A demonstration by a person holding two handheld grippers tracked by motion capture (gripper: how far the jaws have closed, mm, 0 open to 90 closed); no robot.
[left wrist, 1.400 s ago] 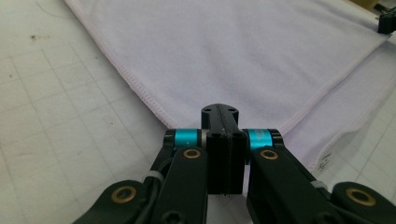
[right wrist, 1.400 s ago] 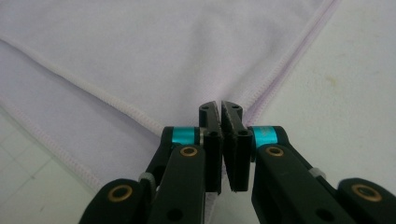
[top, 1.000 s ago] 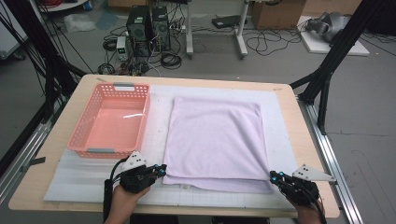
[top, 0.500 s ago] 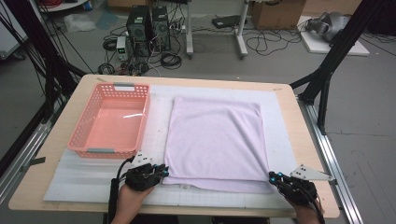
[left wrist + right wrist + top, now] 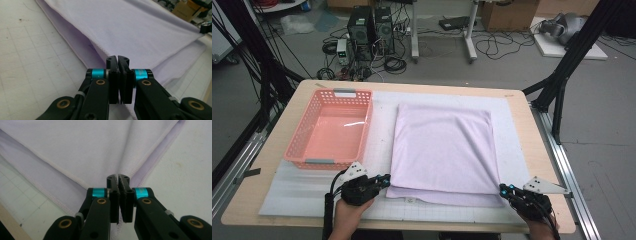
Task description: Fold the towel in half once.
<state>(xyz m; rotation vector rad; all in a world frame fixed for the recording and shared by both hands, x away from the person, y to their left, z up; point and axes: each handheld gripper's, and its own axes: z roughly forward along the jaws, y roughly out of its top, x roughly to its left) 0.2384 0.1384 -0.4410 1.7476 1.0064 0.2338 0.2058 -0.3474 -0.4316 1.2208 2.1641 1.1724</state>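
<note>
Two grippers (image 5: 384, 180) (image 5: 503, 189) pinch the folded lilac cloth's (image 5: 442, 145) near corners.

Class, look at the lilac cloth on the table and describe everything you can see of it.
The cloth is pale lilac, soft-looking fabric with stitched hems, folded into a flat rectangle of layers; a lower layer peeks out along the near edge. It lies on the white gridded mat, right of the pink basket and apart from it. The left gripper is shut on its near left corner, the right gripper on its near right corner, where the fabric puckers slightly.
</note>
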